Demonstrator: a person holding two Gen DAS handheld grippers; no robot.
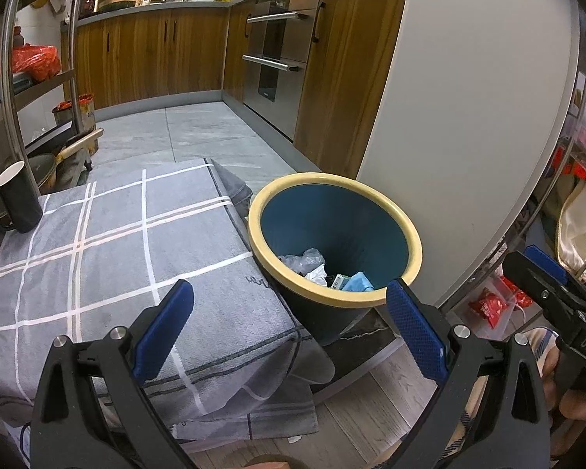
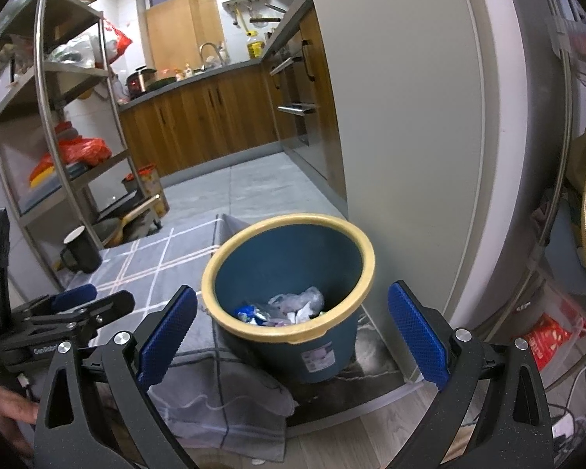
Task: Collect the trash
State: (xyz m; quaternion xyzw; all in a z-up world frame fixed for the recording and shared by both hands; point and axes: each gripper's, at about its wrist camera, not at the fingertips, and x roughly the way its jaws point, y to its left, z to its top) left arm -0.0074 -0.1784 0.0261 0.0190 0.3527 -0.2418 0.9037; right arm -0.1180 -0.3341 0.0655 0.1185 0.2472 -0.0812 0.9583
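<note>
A dark blue trash bin (image 1: 334,211) (image 2: 285,258) with a cream rim stands on the floor beside the cloth-covered table. Crumpled plastic, white paper and blue scraps lie at its bottom (image 1: 320,269) (image 2: 289,306). My left gripper (image 1: 289,293) is open and empty, its blue pads hovering over the table's right edge and the bin's near rim. My right gripper (image 2: 293,297) is also open and empty, straddling the bin from a little nearer. In the left wrist view the right gripper (image 1: 547,273) shows at the far right edge.
A grey checked cloth (image 1: 109,242) covers the low table, with a black paper cup (image 1: 17,197) (image 2: 78,252) at its far left corner. A metal shelf rack (image 2: 58,125) stands left, a grey fridge side (image 1: 468,117) right, and wooden kitchen cabinets (image 1: 156,54) behind.
</note>
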